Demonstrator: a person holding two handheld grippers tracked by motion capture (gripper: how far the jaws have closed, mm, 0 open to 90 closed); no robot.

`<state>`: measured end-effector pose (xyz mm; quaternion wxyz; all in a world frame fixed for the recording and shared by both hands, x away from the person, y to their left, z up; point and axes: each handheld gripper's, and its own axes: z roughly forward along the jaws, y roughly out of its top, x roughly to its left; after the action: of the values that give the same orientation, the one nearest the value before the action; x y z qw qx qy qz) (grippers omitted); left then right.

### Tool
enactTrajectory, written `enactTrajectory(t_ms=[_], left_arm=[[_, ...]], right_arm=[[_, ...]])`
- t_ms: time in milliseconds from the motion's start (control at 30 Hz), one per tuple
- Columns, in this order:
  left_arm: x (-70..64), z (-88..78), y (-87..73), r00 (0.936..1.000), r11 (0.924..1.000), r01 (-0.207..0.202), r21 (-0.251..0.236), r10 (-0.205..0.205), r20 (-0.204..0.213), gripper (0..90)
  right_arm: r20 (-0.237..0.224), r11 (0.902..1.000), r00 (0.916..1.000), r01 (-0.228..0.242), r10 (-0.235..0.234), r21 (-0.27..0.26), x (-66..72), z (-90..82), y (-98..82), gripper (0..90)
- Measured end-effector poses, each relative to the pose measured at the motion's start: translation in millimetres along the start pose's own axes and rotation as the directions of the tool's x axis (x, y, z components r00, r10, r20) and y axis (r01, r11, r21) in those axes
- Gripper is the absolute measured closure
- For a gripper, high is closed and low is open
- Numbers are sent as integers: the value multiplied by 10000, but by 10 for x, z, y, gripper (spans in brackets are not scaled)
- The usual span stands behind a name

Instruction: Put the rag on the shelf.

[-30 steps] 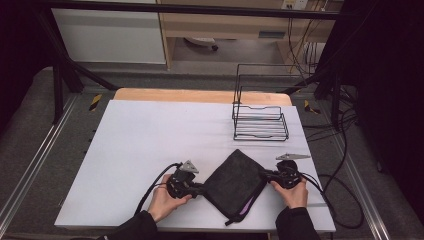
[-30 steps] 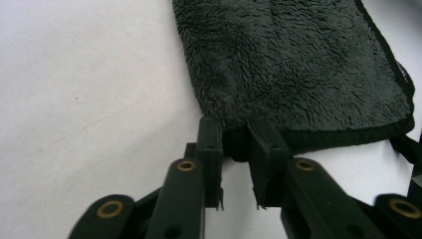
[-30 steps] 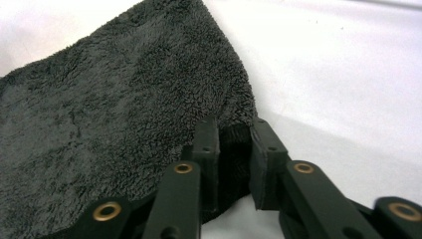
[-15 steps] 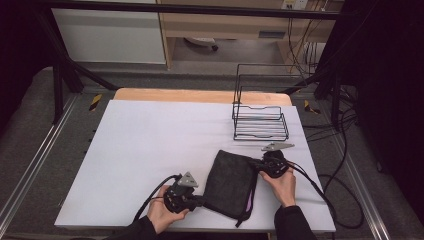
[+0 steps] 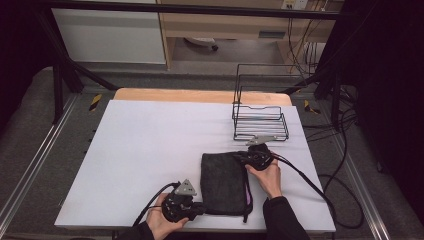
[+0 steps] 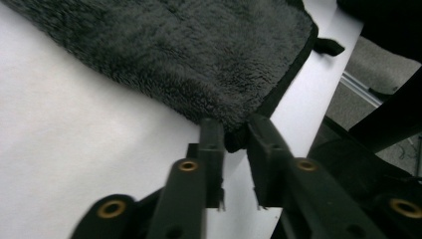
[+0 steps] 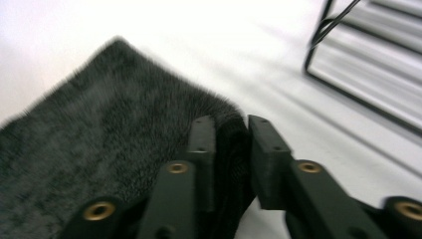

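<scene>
A black fleece cloth [image 5: 224, 182] lies folded on the white table [image 5: 150, 140], its long sides running away from me. My left gripper [image 5: 201, 209] is at its near left corner. In the left gripper view the jaws [image 6: 234, 132] have just been opening slightly, and the corner of the cloth [image 6: 174, 50] still sits pinched between the tips. My right gripper [image 5: 239, 158] is at the far right corner. Its jaws [image 7: 231, 129] have also just been opening a little, with a thick fold of the cloth [image 7: 99, 149] filling the gap.
A black wire rack [image 5: 260, 125] stands just beyond the right gripper, seen close in the right gripper view [image 7: 368, 74]. A purple strip [image 5: 248, 192] runs along the cloth's right edge. Cables [image 5: 310, 180] trail off the table's right side.
The cloth has turned from a diamond lie to square with the table. The left gripper drew back toward the near edge; the right gripper moved away from me toward the rack.
</scene>
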<state>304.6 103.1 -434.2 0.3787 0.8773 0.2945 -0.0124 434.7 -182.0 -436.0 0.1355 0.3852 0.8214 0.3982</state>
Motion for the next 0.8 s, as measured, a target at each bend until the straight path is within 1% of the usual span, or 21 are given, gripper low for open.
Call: enactTrajectory(t_ms=[67,100,133,167,200,233,300,333,400,500,567,633,800], left_arm=[[23,-55,7,9997,9997,-41,-243,35,-242,676],[42,-82,15,9994,9995,-64,-297,54,-349,647],[67,-108,24,9988,9994,-121,-319,106,-482,610],[91,-128,31,9980,9992,-120,-372,97,-617,535],[120,-145,39,9973,9991,-79,-408,50,-728,535],[152,-160,47,9965,9989,-60,-455,22,-835,505],[218,-179,67,9942,9986,-12,-535,-45,-1073,431],[251,-184,78,9929,9982,25,-601,-96,-1189,396],[324,-193,103,9898,9984,18,-571,-99,-1421,306],[429,-186,145,9849,9984,101,-551,-195,-1723,201],[493,-180,175,9834,9987,166,-473,-248,-1797,156],[543,-184,213,9816,9986,183,-494,-273,-1892,127],[646,-185,361,9763,9967,149,-799,-318,-2141,123]], right_arm=[[-105,9991,9996,-255,251,-352,-10,-89,-2,619],[-45,9983,9996,-269,267,-516,-11,-132,-4,566],[-2,9980,9996,-269,269,-577,-7,-179,-9,535],[-74,9961,9992,-391,387,-792,0,-259,-33,446],[-74,9961,9992,-391,387,-792,0,-259,-33,446],[-101,9950,9990,-443,435,-890,-2,-295,-50,398],[-127,9928,9979,-646,637,-1010,11,-362,-87,301],[-120,9920,9977,-670,661,-1067,17,-393,-107,265],[-92,9913,9979,-653,647,-1140,22,-451,-150,201],[-112,9904,9965,-832,825,-1101,28,-519,-225,115],[-115,9906,9955,-947,940,-991,22,-546,-290,86],[-95,9902,9949,-1010,1005,-961,19,-564,-341,80],[-61,9859,9922,-1241,1242,-1124,15,-621,-453,59]])
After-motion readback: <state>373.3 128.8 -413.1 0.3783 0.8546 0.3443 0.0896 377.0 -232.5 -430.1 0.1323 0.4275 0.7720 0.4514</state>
